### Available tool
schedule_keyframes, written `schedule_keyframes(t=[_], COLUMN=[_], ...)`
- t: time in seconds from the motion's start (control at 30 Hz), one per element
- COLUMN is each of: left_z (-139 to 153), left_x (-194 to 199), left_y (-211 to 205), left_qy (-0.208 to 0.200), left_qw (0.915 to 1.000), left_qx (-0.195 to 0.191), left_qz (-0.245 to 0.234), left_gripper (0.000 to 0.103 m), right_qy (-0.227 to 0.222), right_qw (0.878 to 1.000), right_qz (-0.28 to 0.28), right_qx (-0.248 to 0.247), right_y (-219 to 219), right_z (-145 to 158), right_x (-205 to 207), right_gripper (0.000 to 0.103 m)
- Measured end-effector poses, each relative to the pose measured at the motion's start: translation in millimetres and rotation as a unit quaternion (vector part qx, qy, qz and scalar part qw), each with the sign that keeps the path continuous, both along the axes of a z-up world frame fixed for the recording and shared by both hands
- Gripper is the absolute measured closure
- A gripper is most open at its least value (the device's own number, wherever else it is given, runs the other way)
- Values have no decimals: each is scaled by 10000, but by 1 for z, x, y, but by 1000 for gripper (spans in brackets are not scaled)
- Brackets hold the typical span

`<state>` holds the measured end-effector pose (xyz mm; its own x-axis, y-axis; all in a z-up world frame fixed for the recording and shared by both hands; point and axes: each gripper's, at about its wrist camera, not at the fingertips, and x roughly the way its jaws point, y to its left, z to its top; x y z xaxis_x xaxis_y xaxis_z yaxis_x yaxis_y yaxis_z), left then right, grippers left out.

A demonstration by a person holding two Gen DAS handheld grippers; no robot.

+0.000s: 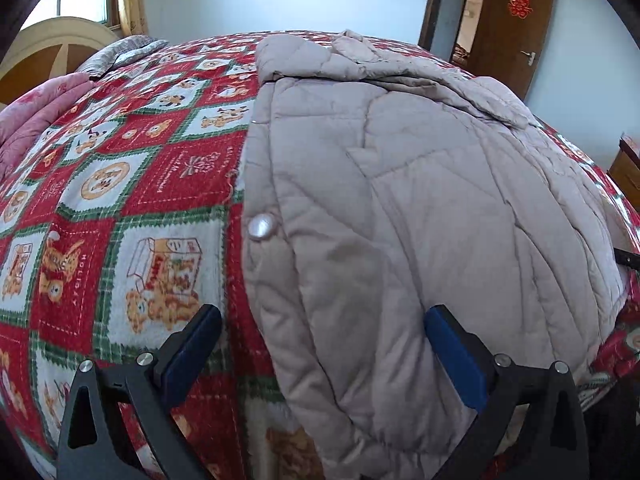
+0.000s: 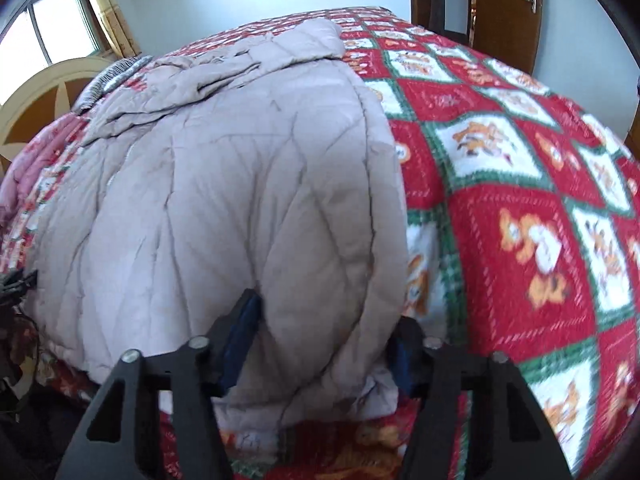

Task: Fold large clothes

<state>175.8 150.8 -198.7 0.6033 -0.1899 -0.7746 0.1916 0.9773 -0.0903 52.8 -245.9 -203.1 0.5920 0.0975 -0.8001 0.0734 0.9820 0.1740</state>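
Left gripper (image 1: 322, 340), jaws wide apart, straddles the coat's buttoned edge; right gripper (image 2: 326, 334) pinches a bulge of its near hem. Beige quilted coat (image 1: 400, 200), folded lengthwise, lies on a red teddy-bear bedspread (image 1: 120, 200); beyond, brown door (image 1: 512, 28).

Bedspread (image 1: 132, 184): red, green and white checks with bear prints, covers the bed.
Pink quilt (image 1: 32, 108): far left.
Grey pillow (image 1: 124, 50): far left, beside the quilt.
Headboard (image 1: 44, 44): arched, tan, behind the pillow.
Window (image 2: 60, 20): far left.
Door (image 1: 516, 24): brown, open, far right, red paper emblem (image 1: 519, 4) on it.
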Motion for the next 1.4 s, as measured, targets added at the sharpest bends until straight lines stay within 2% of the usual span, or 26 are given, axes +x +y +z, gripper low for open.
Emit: schedule_keyframes(t=[0.03,0.07,0.1,0.13,0.17,0.2,0.23,0.27,0.3,0.37,0.47,0.67,0.77,0.87,0.9,1.03,1.1,1.17,1.23,1.27,1.3,1.37,1.4], left_z=[-1,-1,-1,0,1,3,7,13,20,40,75,148,169,170,171,175,182,198,215,221,224,224,222], left_x=[-2,-4,-8,-10,-12,-14,-14,-14,-15,-19,-28,-57,-60,-29,-14,48,74,94,105,113,122,141,149], left_y=[-3,-5,-8,-12,-14,-14,-12,-9,-7,-5,0,19,22,23,24,20,18,23,29,29,27,21,21], left_qy=[-42,-74,-132,-194,-255,-307,-312,-278,-349,-611,-964,-1571,-1767,-1905,-1945,-2066,-1891,-1837,-1861,-1859,-1849,-1797,-1769], left_qw=[9999,9998,9997,9995,9990,9988,9988,9988,9986,9972,9939,9828,9801,9790,9787,9763,9796,9786,9747,9736,9743,9770,9768], left_qx=[-23,-43,-18,55,128,186,141,-47,-74,48,-63,-582,-417,-260,-289,-489,-607,-873,-1188,-1295,-1265,-1143,-1207], left_qz=[-108,-178,-209,-263,-331,-341,-339,-412,-391,-431,-523,-779,-805,-676,-585,-422,-307,-314,-338,-297,-227,-119,-50], left_gripper=[7,20,29,32,48,65,74,88,91,93,94,94,94,93,90,87,86,85,76,67,55,45,41], right_qy=[-31,-73,-135,-195,-264,-325,-387,-482,-618,-909,-1352,-2157,-2413,-2527,-2544,-2592,-2565,-2503,-2390,-2286,-2226,-2163,-2127], right_qw=[9999,9997,9994,9989,9978,9969,9961,9952,9939,9903,9853,9706,9647,9618,9604,9606,9613,9622,9650,9683,9704,9744,9758], right_qz=[1,18,57,96,101,81,80,66,54,95,187,405,394,268,217,37,-69,-158,-204,-147,-136,-156,-255], right_qx=[116,220,315,422,593,716,784,847,915,1049,1031,987,981,1022,1119,1002,1005,1066,1065,993,927,588,431], right_y=[0,0,0,2,1,-1,1,1,1,2,4,9,6,-1,-3,0,-1,-7,-10,-7,-3,8,12], right_z=[-2,-4,-4,-4,-4,-3,-1,2,9,25,56,118,137,145,146,154,161,166,171,171,171,166,162], right_x=[-2,-3,-4,-5,-6,-7,-11,-14,-19,-28,-42,-78,-83,-57,-40,20,53,78,102,115,129,152,165], right_gripper=[52,60,70,75,82,86,87,89,90,91,92,92,92,93,93,93,93,93,93,93,93,93,93])
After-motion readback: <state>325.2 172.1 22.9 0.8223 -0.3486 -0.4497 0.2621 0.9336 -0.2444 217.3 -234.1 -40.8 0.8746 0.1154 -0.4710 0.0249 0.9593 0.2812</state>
